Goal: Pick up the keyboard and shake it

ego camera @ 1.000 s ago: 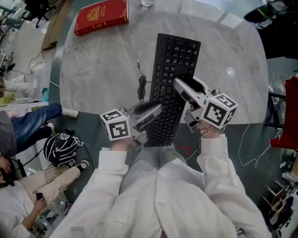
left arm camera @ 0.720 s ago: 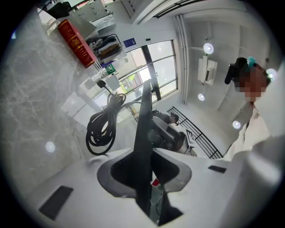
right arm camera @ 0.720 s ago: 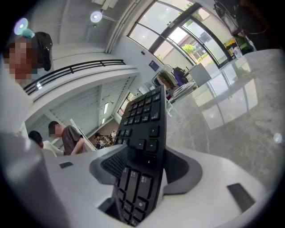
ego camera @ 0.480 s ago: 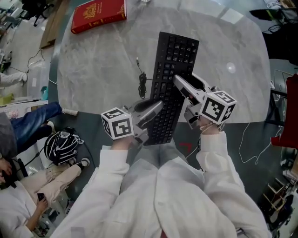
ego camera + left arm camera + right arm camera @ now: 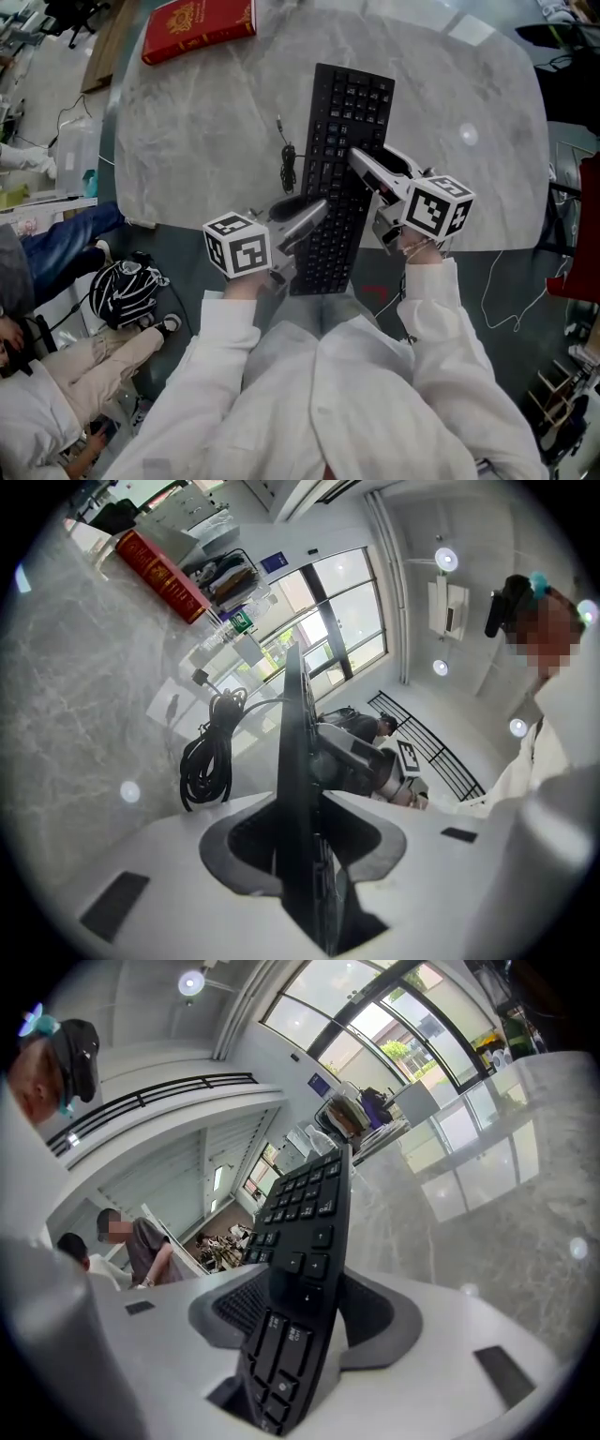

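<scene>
Looking down in the head view, the black keyboard point(image 5: 347, 141) runs lengthwise over the grey marbled table point(image 5: 187, 141). Its near end projects past the table edge toward the person. Whether its far part bears on the top cannot be told. The left gripper point(image 5: 317, 211) meets the near end from the left side. The right gripper point(image 5: 359, 161) meets it from the right, a little farther along. A coiled black cable point(image 5: 287, 164) lies just left of the keyboard. A red book point(image 5: 199, 28) lies at the far left corner, well apart. White sleeves point(image 5: 319, 394) fill the lower frame.

Left gripper view: the keyboard point(image 5: 292, 724) shows edge-on and stands between the jaws of the left gripper point(image 5: 300, 803). The jaws have just been opening. One pad lies close against the keyboard and a narrow gap shows at the other, so the fingers are parted, not clamped. The cable point(image 5: 211, 752) and the book point(image 5: 159, 574) lie on the table beyond.

Right gripper view: the keyboard point(image 5: 305, 1213) leans between the jaws of the right gripper point(image 5: 302, 1279), keys facing one pad. These jaws have also just been opening. A gap shows on the key side, and the fingers stand apart around the keyboard. The table point(image 5: 487, 1204) stretches away beside it.
</scene>
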